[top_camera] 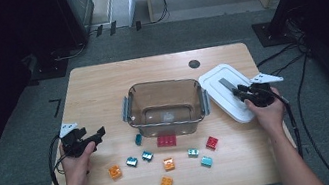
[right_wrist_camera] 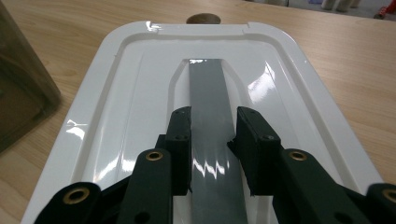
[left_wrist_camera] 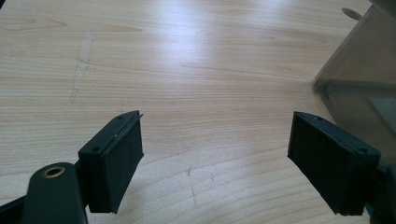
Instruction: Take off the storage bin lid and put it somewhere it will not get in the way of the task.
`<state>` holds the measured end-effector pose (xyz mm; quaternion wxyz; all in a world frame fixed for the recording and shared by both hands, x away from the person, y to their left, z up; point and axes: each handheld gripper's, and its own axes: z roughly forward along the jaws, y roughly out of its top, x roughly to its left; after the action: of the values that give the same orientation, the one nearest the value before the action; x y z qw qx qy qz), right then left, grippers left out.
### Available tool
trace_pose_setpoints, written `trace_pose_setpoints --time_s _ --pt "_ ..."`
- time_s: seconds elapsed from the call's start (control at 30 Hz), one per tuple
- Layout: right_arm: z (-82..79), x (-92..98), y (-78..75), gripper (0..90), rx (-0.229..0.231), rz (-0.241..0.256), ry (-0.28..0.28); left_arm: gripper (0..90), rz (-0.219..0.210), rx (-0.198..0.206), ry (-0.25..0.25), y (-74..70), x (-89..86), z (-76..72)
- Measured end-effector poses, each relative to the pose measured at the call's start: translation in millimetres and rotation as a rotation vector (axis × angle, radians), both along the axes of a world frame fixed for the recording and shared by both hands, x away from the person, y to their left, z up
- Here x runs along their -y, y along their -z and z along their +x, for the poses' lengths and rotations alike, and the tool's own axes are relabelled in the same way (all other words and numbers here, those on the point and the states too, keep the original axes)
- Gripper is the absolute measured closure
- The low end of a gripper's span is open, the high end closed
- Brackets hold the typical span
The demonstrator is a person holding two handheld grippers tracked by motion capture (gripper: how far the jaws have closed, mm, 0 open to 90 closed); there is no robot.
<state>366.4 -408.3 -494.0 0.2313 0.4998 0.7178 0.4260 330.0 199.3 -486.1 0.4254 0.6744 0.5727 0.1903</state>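
A clear brown-tinted container (top_camera: 163,82) stands empty in the middle of the table, its corner (left_wrist_camera: 359,60) at the right of the left gripper view. Its white lid (top_camera: 215,76) lies flat on the table just right of it. In the right gripper view the lid (right_wrist_camera: 140,93) has a grey handle strip (right_wrist_camera: 208,88) down its middle. My right gripper (top_camera: 239,91) (right_wrist_camera: 212,126) has its jaws closed against both sides of that strip. My left gripper (top_camera: 98,134) (left_wrist_camera: 215,154) hangs wide open over bare wood, left of the container.
Several small bricks lie in front of the container: a flat red one (top_camera: 166,141), a red one (top_camera: 212,142), orange ones (top_camera: 115,171) (top_camera: 166,183) and teal ones (top_camera: 132,161) (top_camera: 206,161). A dark round grommet (top_camera: 193,63) sits at the far edge.
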Motion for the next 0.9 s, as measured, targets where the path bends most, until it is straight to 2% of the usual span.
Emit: trace_pose_setpoints --time_s 0.1,0.37,0.9 --pt "4.7 -6.6 4.3 68.1 -0.013 -0.008 0.022 17.8 -0.003 -0.004 0.009 -0.4 1.7 -0.6" --pt "12.4 -18.1 12.0 68.1 -0.024 -0.041 0.026 17.8 -0.019 -0.003 0.01 -1.0 2.4 -2.3" --pt "15.4 -21.8 21.9 68.0 -0.044 -0.072 0.032 17.8 -0.026 -0.005 0.014 0.7 2.5 -4.0"
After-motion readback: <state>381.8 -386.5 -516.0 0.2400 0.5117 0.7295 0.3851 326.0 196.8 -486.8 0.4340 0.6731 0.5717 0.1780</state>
